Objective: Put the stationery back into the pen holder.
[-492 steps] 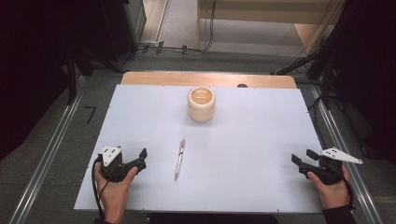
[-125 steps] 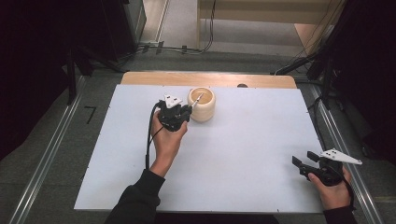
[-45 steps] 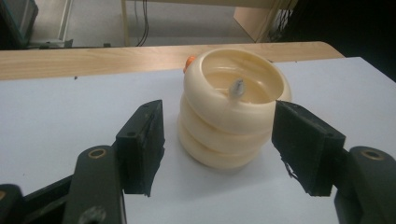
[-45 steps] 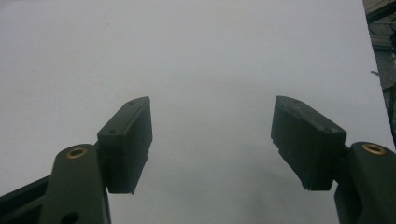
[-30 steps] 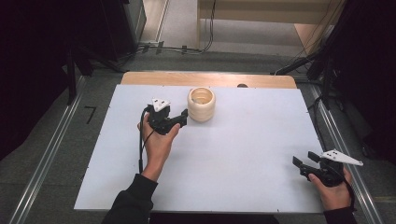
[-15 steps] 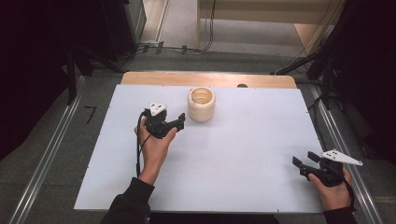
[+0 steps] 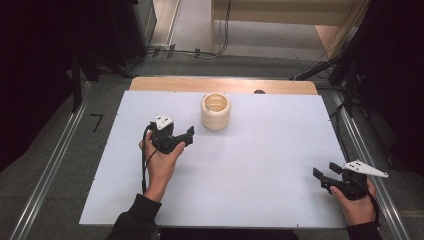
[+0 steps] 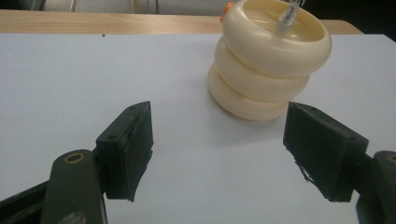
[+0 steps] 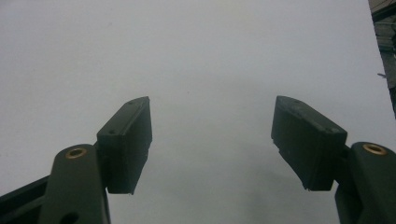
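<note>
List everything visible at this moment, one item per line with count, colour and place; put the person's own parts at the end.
Holder: one, cream, ribbed in three rings, upright at the far middle of the mat.
Pen: one, clear with a silvery look, its top end poking up inside the holder.
Mat: one, white, covering most of the table.
Table: one, wooden, a bare strip at the far edge.
Floor cables: several, dark, beyond the table.
Left gripper: one, black with a grey plate, jaws open and empty, near left of the holder.
Right gripper: one, black with a grey plate, jaws open and empty, near right corner of the mat.
Hands: two, each holding a gripper; dark sleeves.
</note>
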{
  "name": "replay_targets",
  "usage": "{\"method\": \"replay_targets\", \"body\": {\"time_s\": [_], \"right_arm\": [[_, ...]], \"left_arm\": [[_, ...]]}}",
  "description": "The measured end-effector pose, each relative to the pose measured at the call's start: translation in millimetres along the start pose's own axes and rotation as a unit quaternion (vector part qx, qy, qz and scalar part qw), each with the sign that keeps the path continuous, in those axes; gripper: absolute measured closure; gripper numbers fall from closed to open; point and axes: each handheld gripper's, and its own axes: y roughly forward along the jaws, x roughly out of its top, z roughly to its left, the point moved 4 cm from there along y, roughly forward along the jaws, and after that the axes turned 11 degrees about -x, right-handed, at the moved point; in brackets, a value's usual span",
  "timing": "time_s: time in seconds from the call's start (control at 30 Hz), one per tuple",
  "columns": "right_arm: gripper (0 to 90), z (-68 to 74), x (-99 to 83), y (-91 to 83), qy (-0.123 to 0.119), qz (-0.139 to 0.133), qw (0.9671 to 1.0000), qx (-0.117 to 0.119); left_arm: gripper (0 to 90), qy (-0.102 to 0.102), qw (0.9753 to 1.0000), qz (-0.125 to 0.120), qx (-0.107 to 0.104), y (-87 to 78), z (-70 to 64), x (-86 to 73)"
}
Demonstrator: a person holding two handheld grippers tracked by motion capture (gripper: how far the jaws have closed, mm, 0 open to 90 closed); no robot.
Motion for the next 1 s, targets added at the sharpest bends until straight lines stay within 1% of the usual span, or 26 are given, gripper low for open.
{"method": "replay_targets", "body": {"time_s": [0.13,0.33,0.5,0.6,0.7,0.87,1.0], "right_arm": [[27.8,0.7,0.3,0.5,-0.003,-0.001,1.0,0.0],[27.8,0.7,0.3,-0.2,0.0,0.0,1.0,0.0],[27.8,-0.1,0.1,-0.7,0.001,-0.001,1.0,0.001],[27.8,0.2,0.2,-0.5,0.0,-0.001,1.0,0.001],[27.7,0.8,0.4,-0.5,0.0,0.0,1.0,0.002],[27.6,0.8,0.6,-0.5,0.002,-0.001,1.0,0.002],[27.6,0.7,0.3,-0.4,0.002,0.0,1.0,0.002]], "left_arm": [[23.3,-0.002,1.0,0.001,-0.001,-2.4,1.6,-2.2],[22.0,-0.003,1.0,0.005,-0.001,-6.3,4.6,-8.7],[21.9,-0.005,1.0,0.003,0.004,-14.7,9.5,-14.2],[21.3,-0.004,0.9999,0.009,0.007,-18.8,12.9,-18.8],[20.0,-0.003,0.9998,0.008,0.016,-21.1,16.7,-23.3],[20.0,-0.007,0.9997,0.013,0.018,-26.1,21.2,-30.3],[20.0,-0.004,0.9996,0.014,0.024,-29.0,24.3,-34.2]]}}
